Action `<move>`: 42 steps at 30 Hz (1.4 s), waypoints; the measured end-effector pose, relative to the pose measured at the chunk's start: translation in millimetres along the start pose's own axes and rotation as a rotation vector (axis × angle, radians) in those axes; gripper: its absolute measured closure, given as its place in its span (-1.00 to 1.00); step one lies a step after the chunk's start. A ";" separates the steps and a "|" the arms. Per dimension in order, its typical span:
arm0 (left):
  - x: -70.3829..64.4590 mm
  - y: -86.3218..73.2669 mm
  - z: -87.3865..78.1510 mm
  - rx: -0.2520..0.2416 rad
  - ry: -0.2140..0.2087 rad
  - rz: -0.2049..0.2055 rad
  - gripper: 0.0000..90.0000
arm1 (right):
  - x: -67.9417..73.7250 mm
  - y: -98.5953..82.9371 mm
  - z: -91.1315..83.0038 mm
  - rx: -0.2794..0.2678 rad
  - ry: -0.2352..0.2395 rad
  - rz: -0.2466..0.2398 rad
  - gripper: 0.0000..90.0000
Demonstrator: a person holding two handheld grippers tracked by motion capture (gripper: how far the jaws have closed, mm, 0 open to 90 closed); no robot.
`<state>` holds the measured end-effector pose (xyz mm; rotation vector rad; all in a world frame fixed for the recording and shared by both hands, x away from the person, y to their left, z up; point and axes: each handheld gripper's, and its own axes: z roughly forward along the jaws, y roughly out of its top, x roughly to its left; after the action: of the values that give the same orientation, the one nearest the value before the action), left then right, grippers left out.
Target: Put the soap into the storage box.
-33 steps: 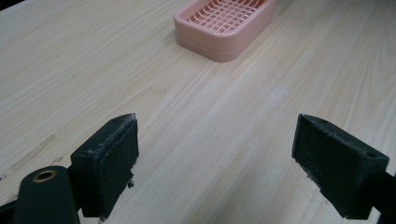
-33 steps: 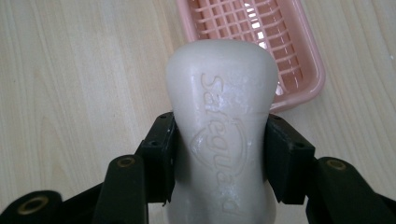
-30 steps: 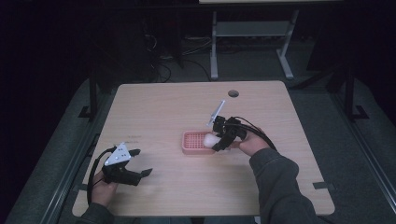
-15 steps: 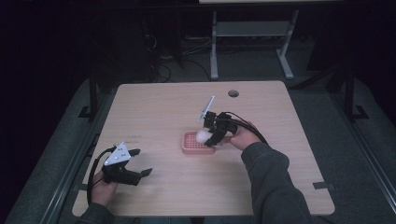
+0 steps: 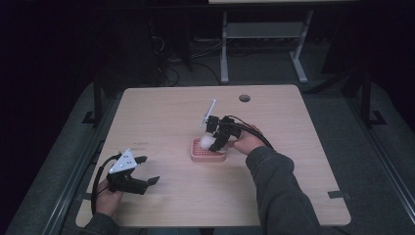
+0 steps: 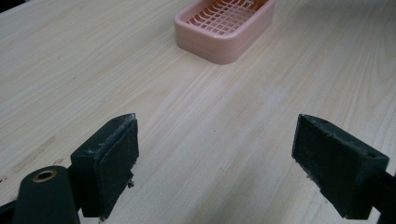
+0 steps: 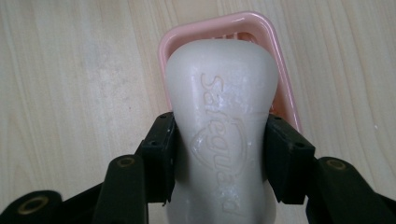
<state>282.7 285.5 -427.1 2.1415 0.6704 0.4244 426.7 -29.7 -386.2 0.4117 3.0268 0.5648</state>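
The white bar of soap [image 7: 219, 126] sits squeezed between the two black jaws of the right gripper [image 7: 219, 158], and this close view shows letters pressed into its top, while the high view shows the soap [image 5: 206, 141] just as a small white lump. Past the jaw tips, the soap hangs over the pink soap dish [image 7: 280, 79], though I cannot tell if they touch. The left gripper [image 6: 219, 158] has its jaws wide apart with bare wooden table [image 6: 224, 140] between them, and its view shows the grid floor of the dish [image 6: 226, 23] far ahead of the jaws.
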 end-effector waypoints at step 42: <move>0.0 0.6 0.4 -0.007 0.002 -0.003 -0.69 | -10.5 12.3 36.0 0.048 0.023 0.001 0.08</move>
<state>283.2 284.9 -426.8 2.1332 0.6720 0.4265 442.9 -8.8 -415.6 0.4111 3.0673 0.5006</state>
